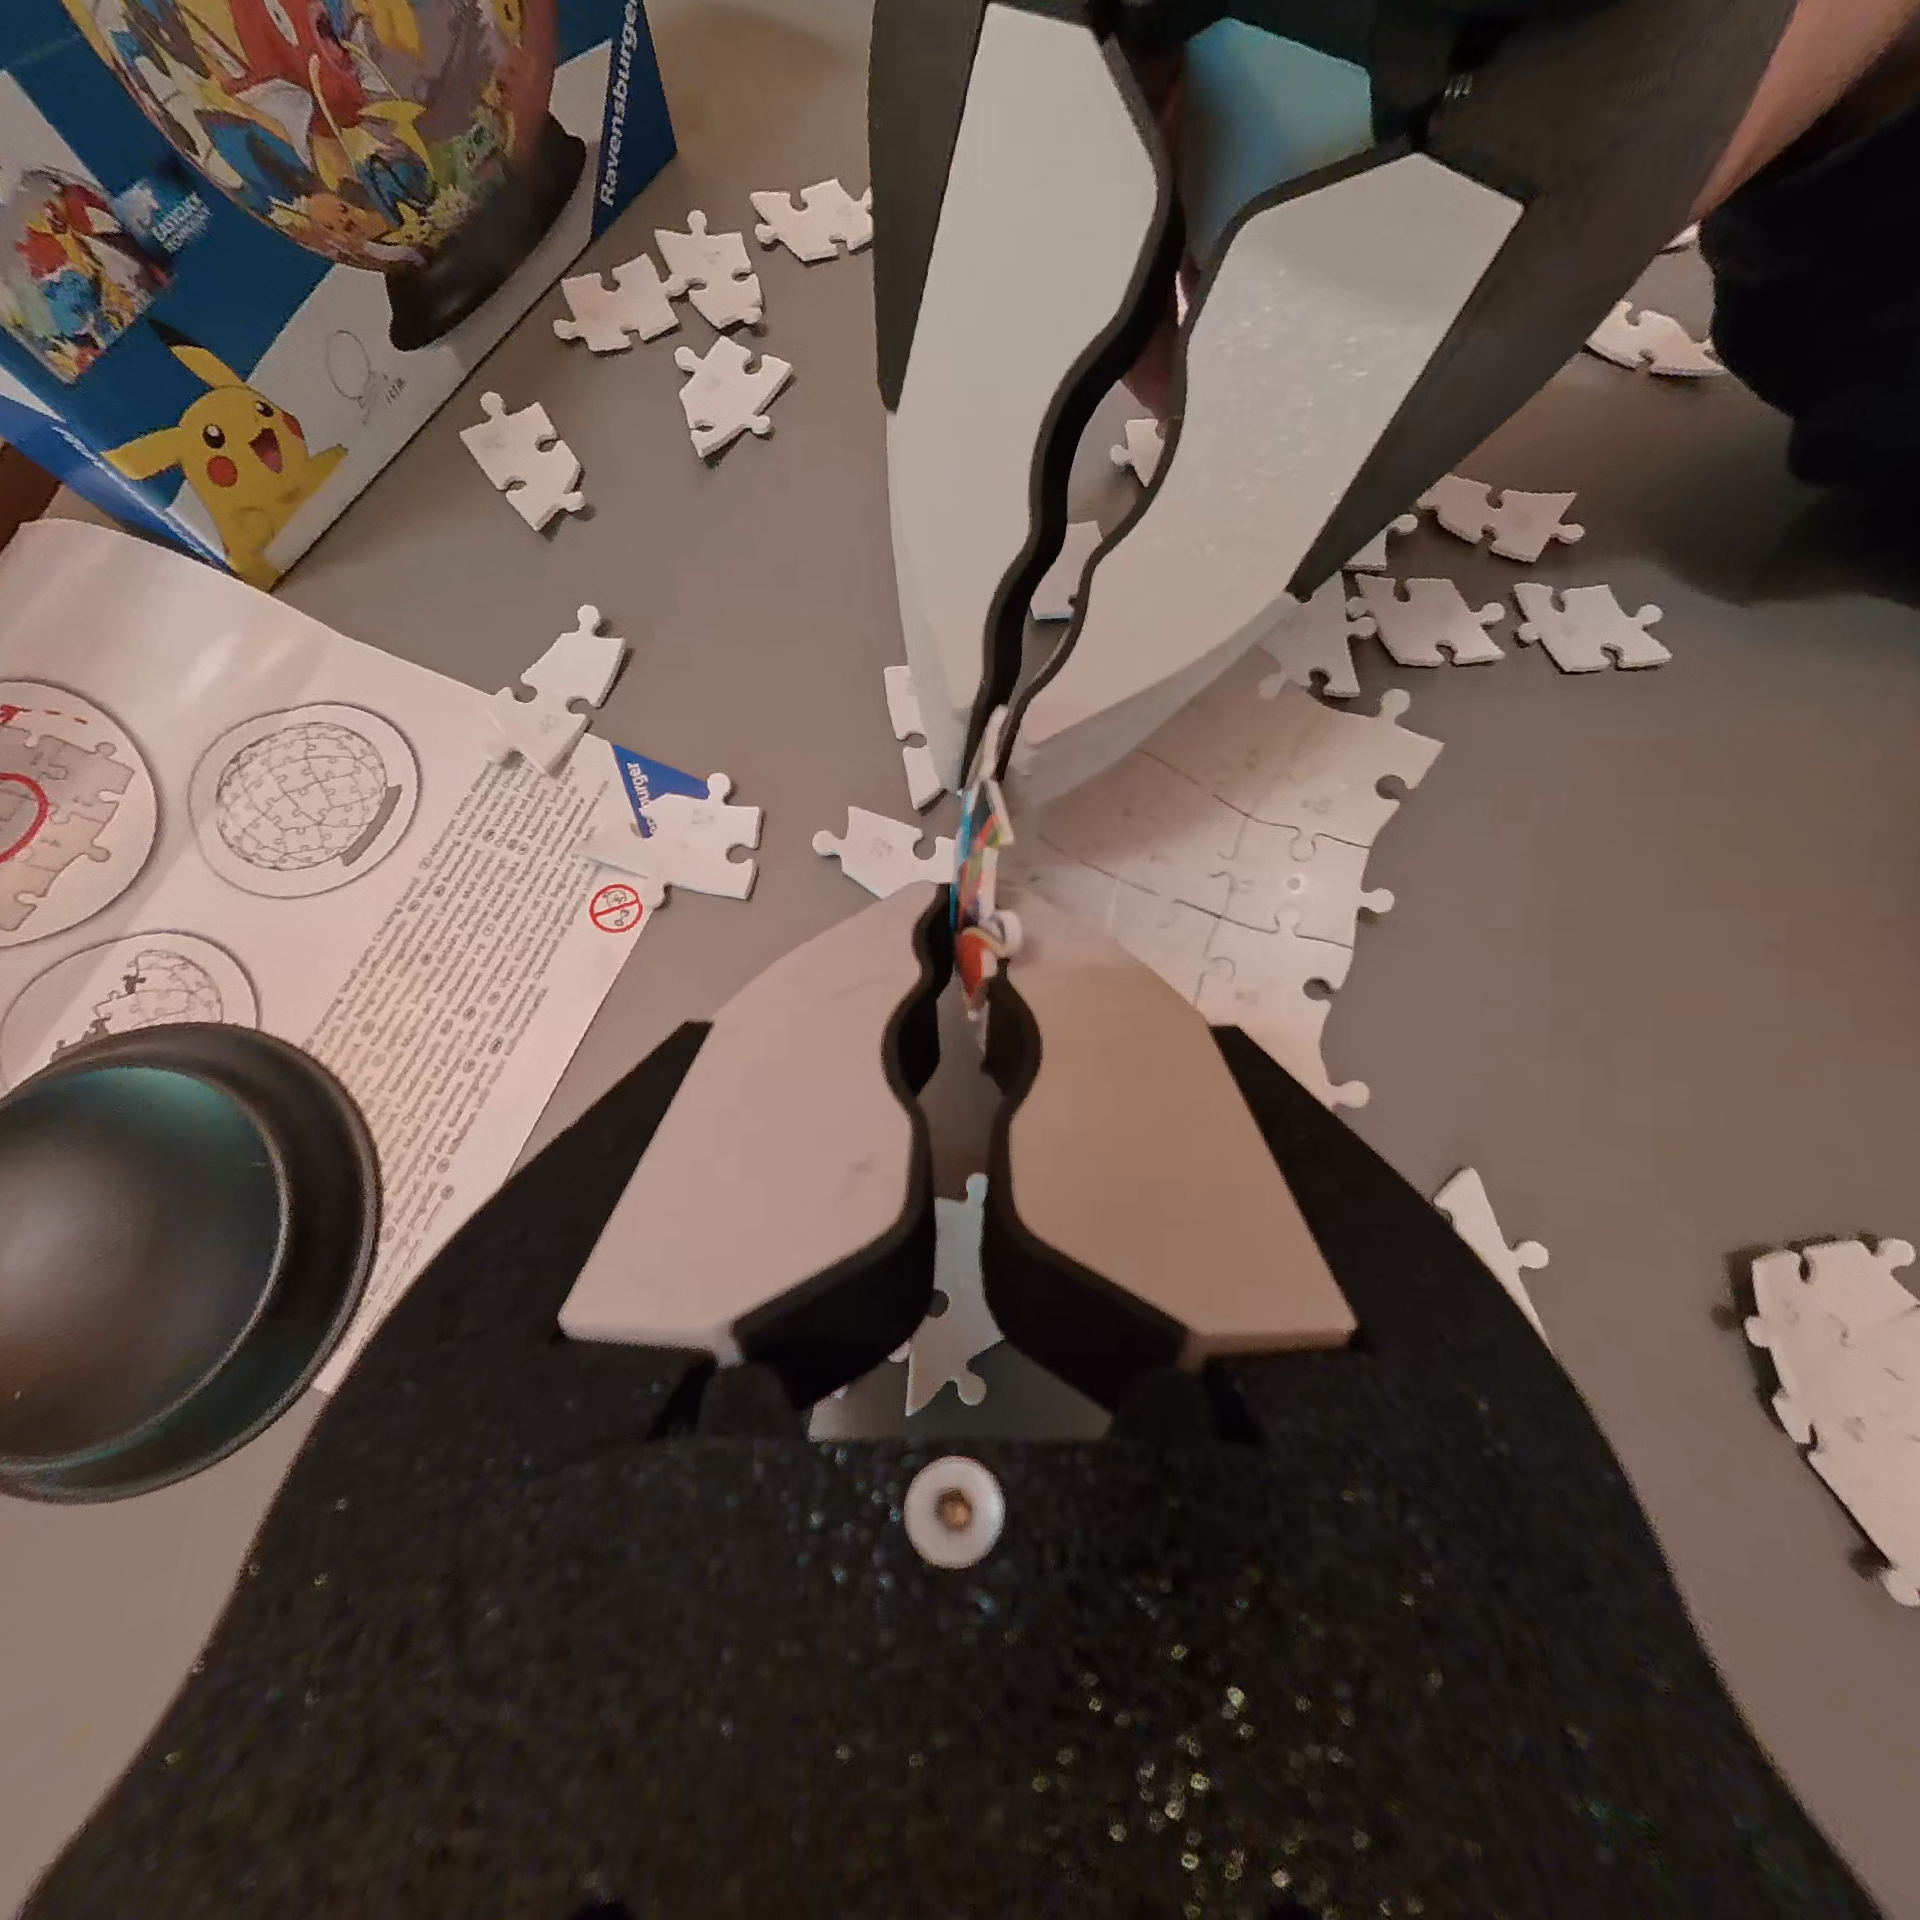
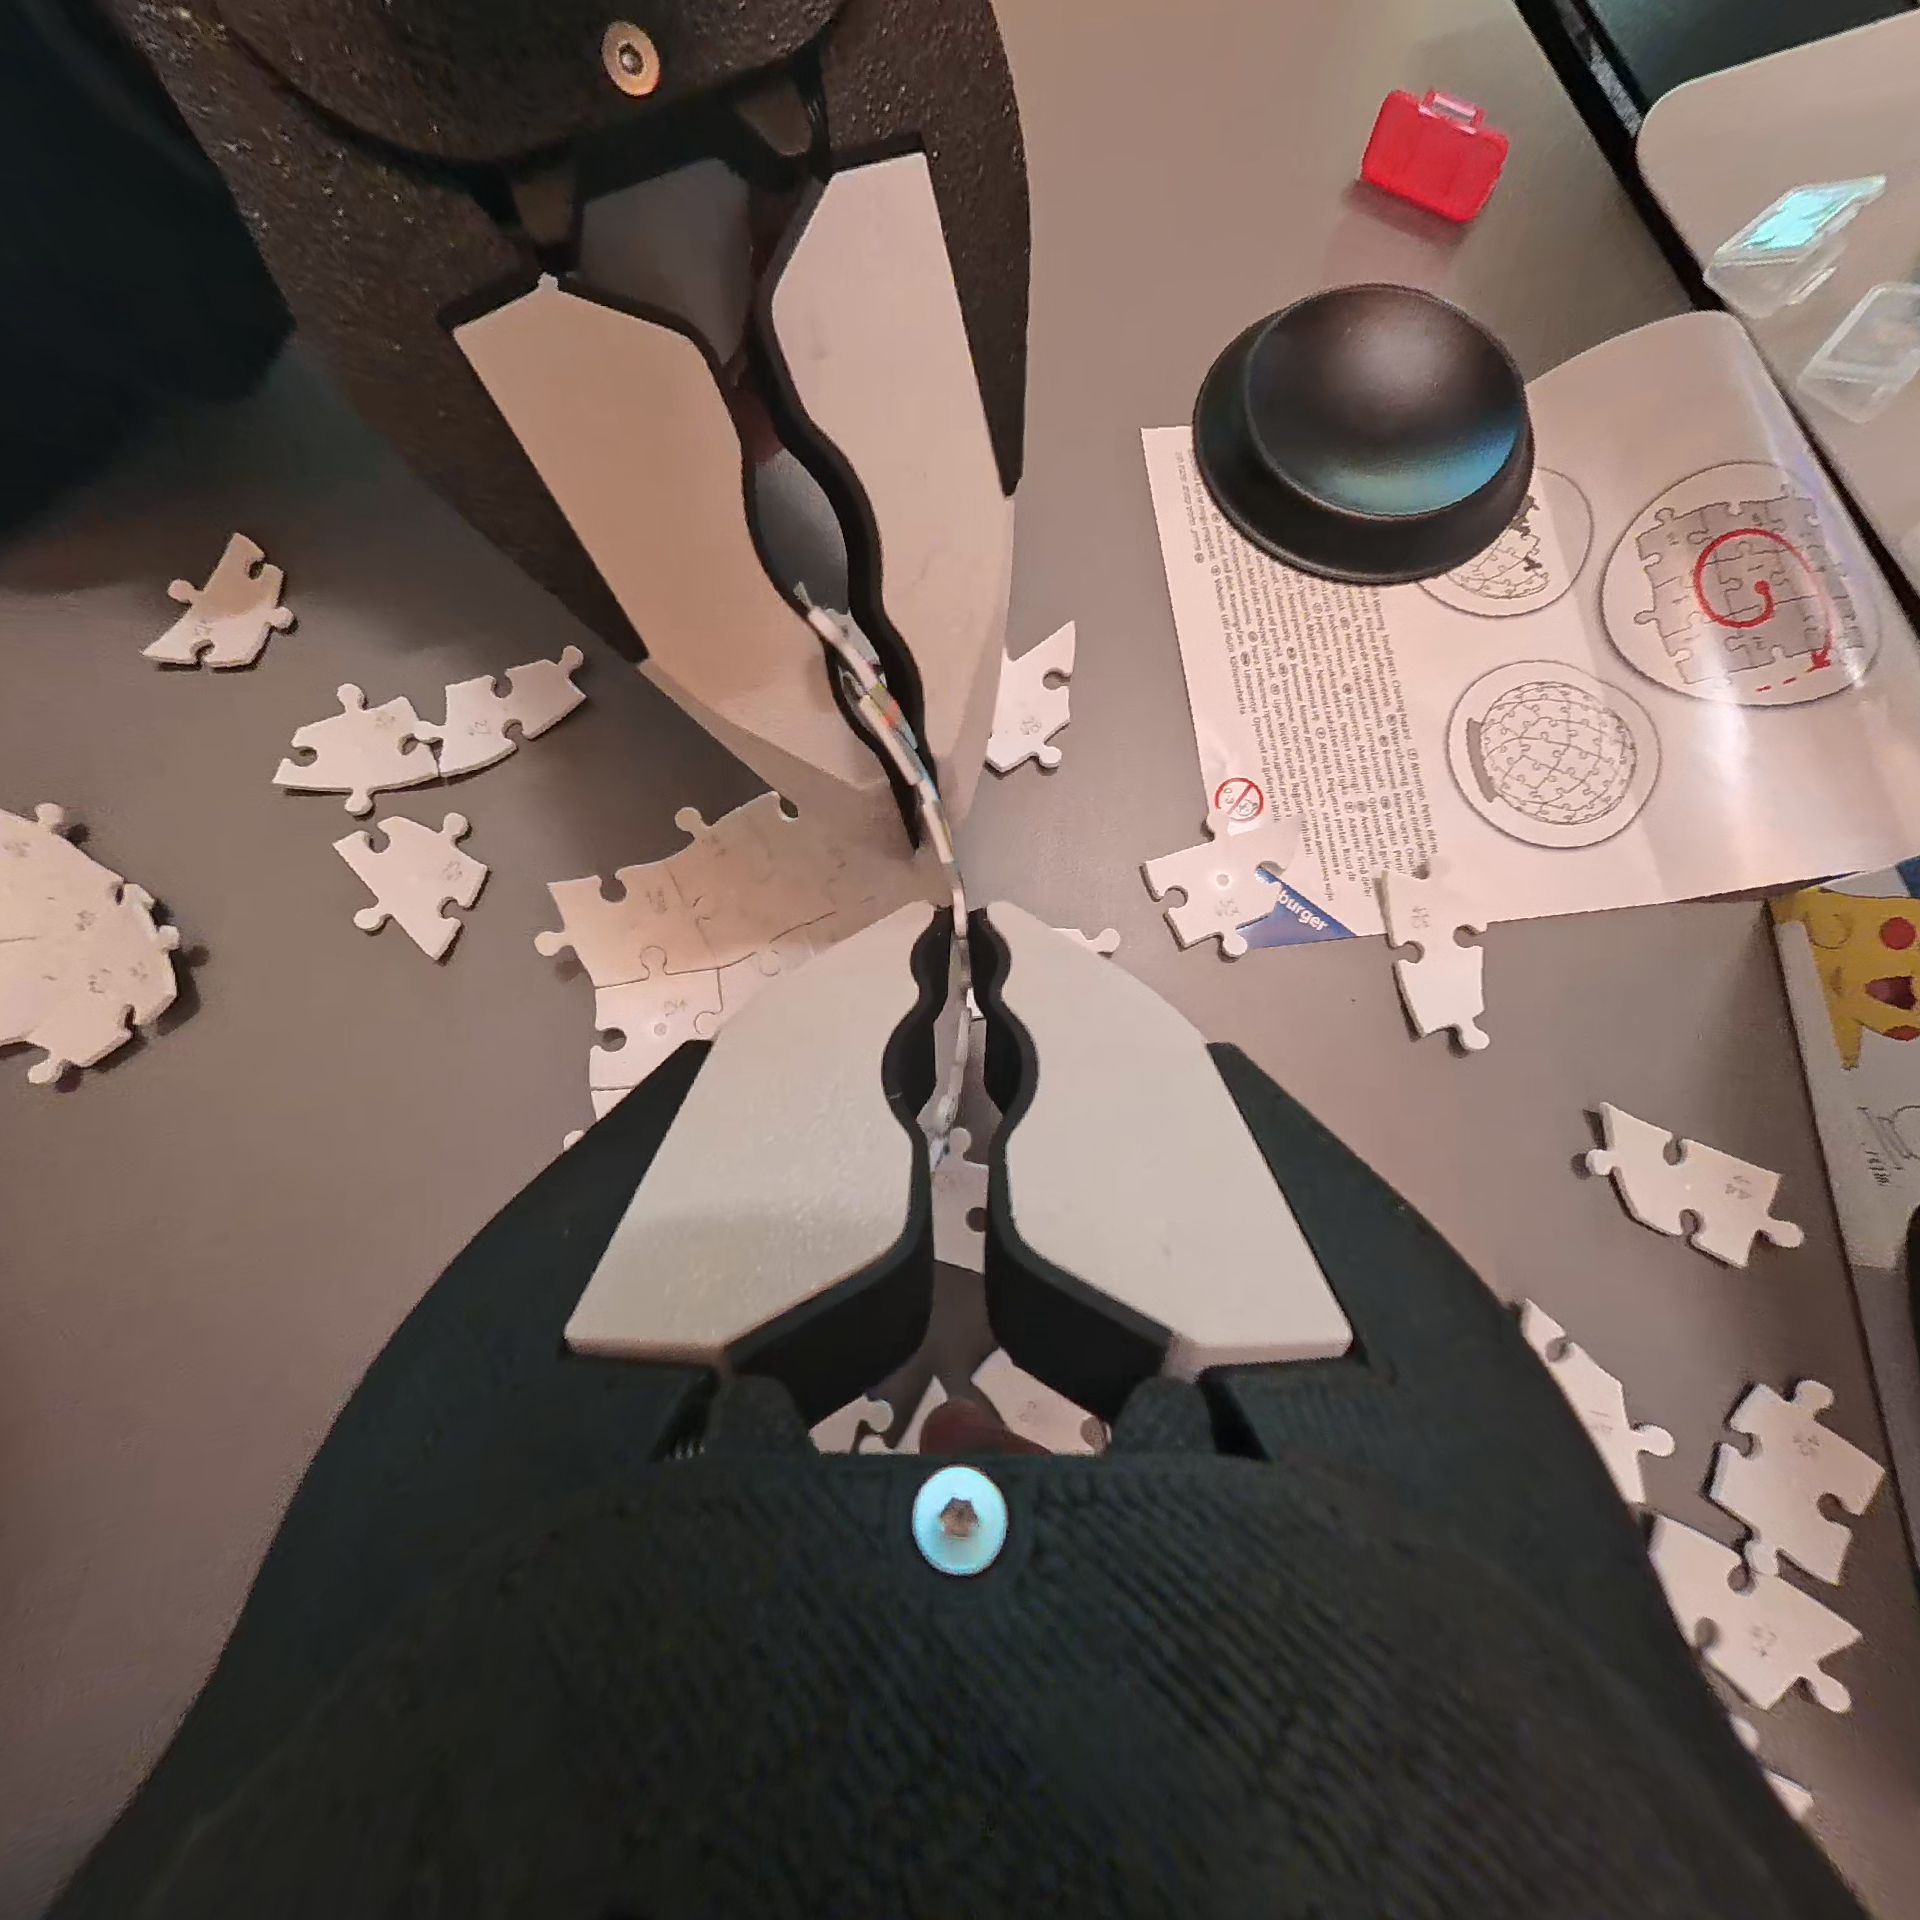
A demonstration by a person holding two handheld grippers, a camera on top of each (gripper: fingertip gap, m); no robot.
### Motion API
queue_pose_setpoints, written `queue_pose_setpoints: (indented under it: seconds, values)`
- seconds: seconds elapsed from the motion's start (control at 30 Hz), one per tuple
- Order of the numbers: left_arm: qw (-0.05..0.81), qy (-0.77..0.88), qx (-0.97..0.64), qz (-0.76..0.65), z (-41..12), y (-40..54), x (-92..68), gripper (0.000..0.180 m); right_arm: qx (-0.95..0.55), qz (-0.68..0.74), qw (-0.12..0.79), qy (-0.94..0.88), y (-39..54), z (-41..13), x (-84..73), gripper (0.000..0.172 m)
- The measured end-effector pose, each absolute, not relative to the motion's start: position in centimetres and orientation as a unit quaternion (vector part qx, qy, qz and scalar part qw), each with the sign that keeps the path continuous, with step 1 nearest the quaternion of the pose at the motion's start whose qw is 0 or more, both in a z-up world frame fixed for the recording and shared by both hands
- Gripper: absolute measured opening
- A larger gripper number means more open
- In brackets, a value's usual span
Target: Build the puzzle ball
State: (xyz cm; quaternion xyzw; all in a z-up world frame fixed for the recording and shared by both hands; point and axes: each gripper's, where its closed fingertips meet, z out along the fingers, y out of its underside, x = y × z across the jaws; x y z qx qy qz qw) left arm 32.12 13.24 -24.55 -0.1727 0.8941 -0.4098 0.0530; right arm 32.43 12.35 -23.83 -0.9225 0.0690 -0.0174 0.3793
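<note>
A: What does the left gripper point(image 1: 961, 935) hold?

B: Its fingers are pinched nearly together on a puzzle piece point(image 1: 977, 940) held on edge, printed side showing colour. The right gripper point(image 2: 961, 930) comes from the opposite side, fingers likewise closed on a thin white piece point(image 2: 954, 971) seen edge-on. The two pieces meet tip to tip in the air above the tabletop point(image 1: 1610, 987).

A: And beneath them?

B: A joined patch point(image 1: 1247, 862) of white, face-down pieces lies right under the fingertips. Loose pieces point(image 1: 717, 301) are scattered all round, and a second joined cluster point(image 1: 1839, 1382) lies well off to one side.

A: Anything else nearby?

B: An instruction sheet point(image 2: 1558, 727) with round diagrams lies on the tabletop, a black dome stand point(image 2: 1361, 426) resting on it. The puzzle box point(image 1: 312, 239) stands beyond the sheet. In the right wrist view, a small red case point(image 2: 1434, 151) and clear plastic boxes point(image 2: 1808, 239) sit farther back.
</note>
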Motion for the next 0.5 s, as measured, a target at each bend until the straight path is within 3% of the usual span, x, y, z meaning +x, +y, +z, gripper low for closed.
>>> queue_pose_setpoints:
  seconds: [0.5]
  values:
    - [0.055, 0.897, -0.171, -0.404, -24.7, 13.0, 32.08, 0.002, -0.921, -0.036, 0.386, 0.048, 12.51, -23.58, 32.28, 0.007]
